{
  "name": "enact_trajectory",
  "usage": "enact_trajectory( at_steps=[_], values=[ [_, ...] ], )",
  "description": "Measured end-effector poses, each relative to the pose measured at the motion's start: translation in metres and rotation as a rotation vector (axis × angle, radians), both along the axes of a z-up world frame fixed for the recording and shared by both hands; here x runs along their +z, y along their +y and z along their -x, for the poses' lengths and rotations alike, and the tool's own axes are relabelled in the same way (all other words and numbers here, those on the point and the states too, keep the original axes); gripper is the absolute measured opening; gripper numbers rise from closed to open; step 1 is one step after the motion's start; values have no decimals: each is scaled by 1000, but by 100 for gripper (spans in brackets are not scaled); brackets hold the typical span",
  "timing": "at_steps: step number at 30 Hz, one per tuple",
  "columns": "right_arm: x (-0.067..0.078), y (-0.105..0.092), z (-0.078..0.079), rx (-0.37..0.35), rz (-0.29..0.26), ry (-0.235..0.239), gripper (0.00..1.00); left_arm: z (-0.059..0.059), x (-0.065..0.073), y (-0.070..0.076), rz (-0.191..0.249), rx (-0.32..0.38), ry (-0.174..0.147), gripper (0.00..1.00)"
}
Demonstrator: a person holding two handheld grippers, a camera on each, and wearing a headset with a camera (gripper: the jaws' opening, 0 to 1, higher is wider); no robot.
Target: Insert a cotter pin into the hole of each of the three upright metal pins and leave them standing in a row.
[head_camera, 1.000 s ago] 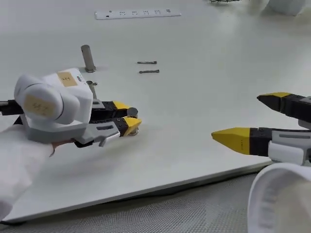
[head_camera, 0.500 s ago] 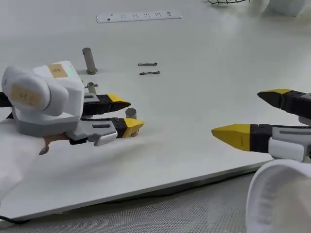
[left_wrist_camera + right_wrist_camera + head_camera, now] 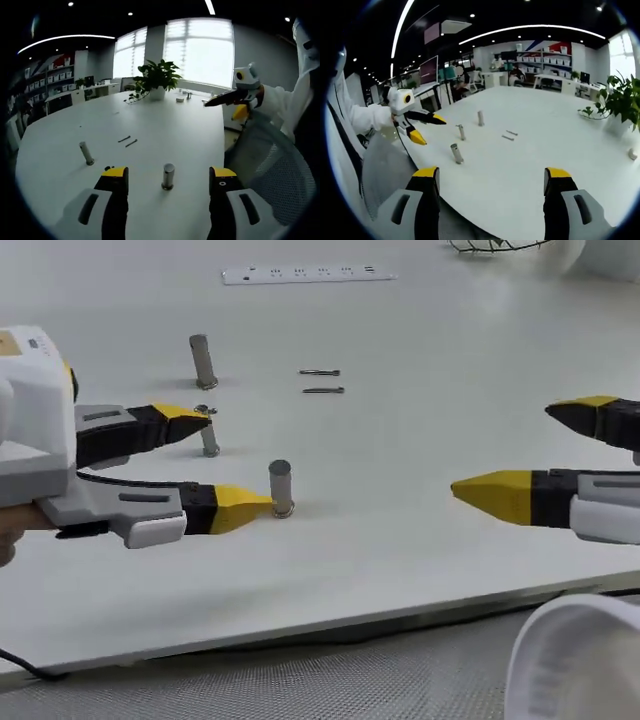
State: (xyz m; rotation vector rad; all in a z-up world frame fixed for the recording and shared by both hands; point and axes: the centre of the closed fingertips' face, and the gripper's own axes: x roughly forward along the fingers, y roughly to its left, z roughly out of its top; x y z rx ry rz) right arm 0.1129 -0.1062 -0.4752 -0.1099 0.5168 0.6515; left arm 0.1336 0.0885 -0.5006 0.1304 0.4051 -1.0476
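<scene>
Three upright metal pins stand on the white table: a far one [image 3: 203, 361], a middle one [image 3: 209, 435] with a cotter pin through its top, and a near one [image 3: 281, 488]. Two loose cotter pins [image 3: 321, 381] lie flat behind them. My left gripper [image 3: 222, 458] is open, its jaws to the left of the near pin, which stands just ahead of them [image 3: 168, 176]. My right gripper [image 3: 505, 450] hangs open over the table's right side with nothing in it. From there the pins [image 3: 456, 153] form a row, with the left gripper [image 3: 422, 127] beyond.
A white power strip [image 3: 308, 274] lies at the table's far edge. The front table edge [image 3: 300, 625] runs below both grippers, with a grey mesh chair [image 3: 265, 165] beside it. A potted plant [image 3: 155, 77] stands at the far end.
My left gripper has opened and drawn back to the left, letting go of the near pin, which stays upright. The right gripper has hardly moved.
</scene>
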Motion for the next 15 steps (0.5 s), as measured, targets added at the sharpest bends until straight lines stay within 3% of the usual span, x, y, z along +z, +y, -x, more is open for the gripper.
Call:
enact_trajectory(
  at_steps=[10, 13, 15],
  values=[
    [9, 1, -25, 78, 47, -19, 84, -3, 34, 18, 43, 72, -40, 76],
    [11, 1, -35, 108, 71, -26, 84, -5, 38, 22, 70, 99, -12, 85],
    [12, 2, -41, 129, 89, -29, 84, -3, 40, 23, 68, 95, -15, 89]
  ],
)
